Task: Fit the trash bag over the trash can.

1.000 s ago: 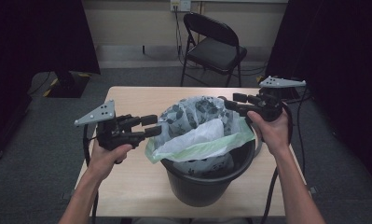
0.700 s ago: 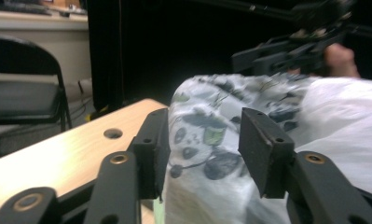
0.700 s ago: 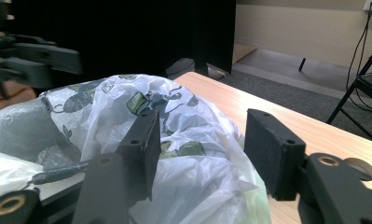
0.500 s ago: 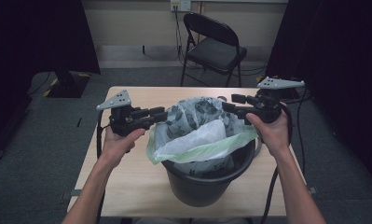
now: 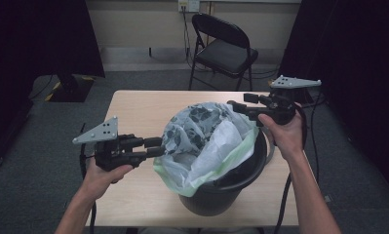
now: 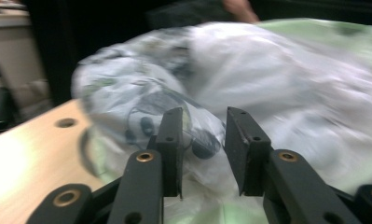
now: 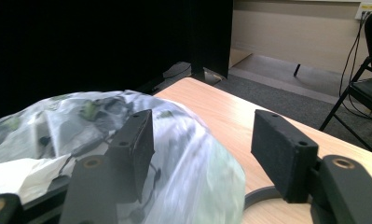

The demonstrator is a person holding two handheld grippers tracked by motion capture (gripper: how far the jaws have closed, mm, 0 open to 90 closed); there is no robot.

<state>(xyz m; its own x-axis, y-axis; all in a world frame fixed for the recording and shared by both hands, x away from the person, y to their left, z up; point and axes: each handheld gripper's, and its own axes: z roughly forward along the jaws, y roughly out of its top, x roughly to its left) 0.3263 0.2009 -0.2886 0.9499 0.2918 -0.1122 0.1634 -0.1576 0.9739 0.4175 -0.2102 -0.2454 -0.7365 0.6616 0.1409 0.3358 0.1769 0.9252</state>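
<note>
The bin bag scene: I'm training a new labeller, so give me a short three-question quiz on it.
1. True or false: the bag sits in a black bucket.
2. Which tool is at the bucket's far rim? A) left tool B) right tool
3. What stands on the floor beyond the table?

Key:
1. True: its green rim drapes over the bucket's edge.
2. B: the right tool, its jaws apart at the bag's top; the left tool is beside the bag's near left side.
3. A folding chair.
</note>
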